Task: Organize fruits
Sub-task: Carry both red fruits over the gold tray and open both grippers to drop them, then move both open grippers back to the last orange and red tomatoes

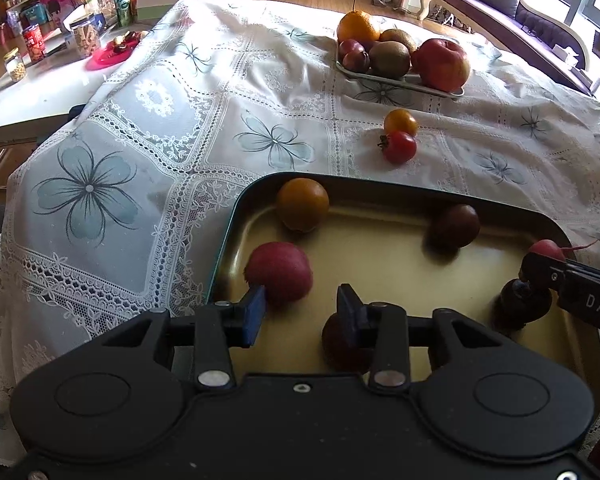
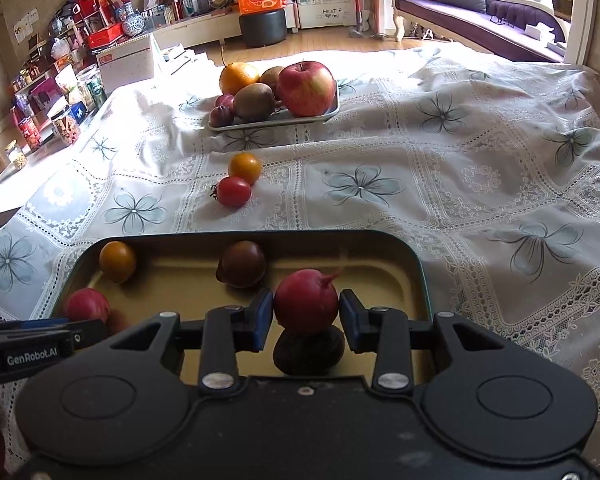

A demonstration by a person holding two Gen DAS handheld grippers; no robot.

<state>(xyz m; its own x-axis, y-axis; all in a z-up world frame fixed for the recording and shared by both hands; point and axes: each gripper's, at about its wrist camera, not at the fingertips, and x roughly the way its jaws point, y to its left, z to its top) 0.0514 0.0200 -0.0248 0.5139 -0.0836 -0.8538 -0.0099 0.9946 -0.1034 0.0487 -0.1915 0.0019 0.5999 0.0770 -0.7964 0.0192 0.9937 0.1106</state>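
Black moulded plastic fills the bottom of my left wrist view, and beyond it my left tool [image 1: 302,312] stands with its blue-padded fingers spread wide and nothing between them. It hangs over the dark-rimmed tray [image 1: 236,216], a rounded rectangle with a smooth, dull yellow floor. On that floor I see a matte red round fruit [image 1: 279,273] just past the left pad, a dark plum-like one [image 1: 342,346] partly behind the right finger, a glossy orange tomato [image 1: 303,210] in the far left corner and a dark brownish one [image 1: 454,226] by the far wall. At the right edge the other tool holds a radish [image 1: 546,249] above a dark wrinkled lump [image 1: 524,308].

Through the right wrist camera, my right tool [image 2: 306,314] has its pads close on either side of that radish [image 2: 306,306], a smooth crimson ball with a thin pinkish root tail; I cannot tell whether the pads press it. It sits directly above the dark lump [image 2: 308,350] in the tray [image 2: 420,276]. Past the tray, on the lace cloth [image 2: 480,168] with its printed grey flowers covering the bench, an orange tomato [image 2: 245,167] and a red one [image 2: 234,192] lie touching. Farther back, a pale flat tray [image 2: 268,124] carries a big red apple [image 2: 307,88], kiwis [image 2: 256,101], plums [image 2: 222,110] and an orange [image 2: 238,77].
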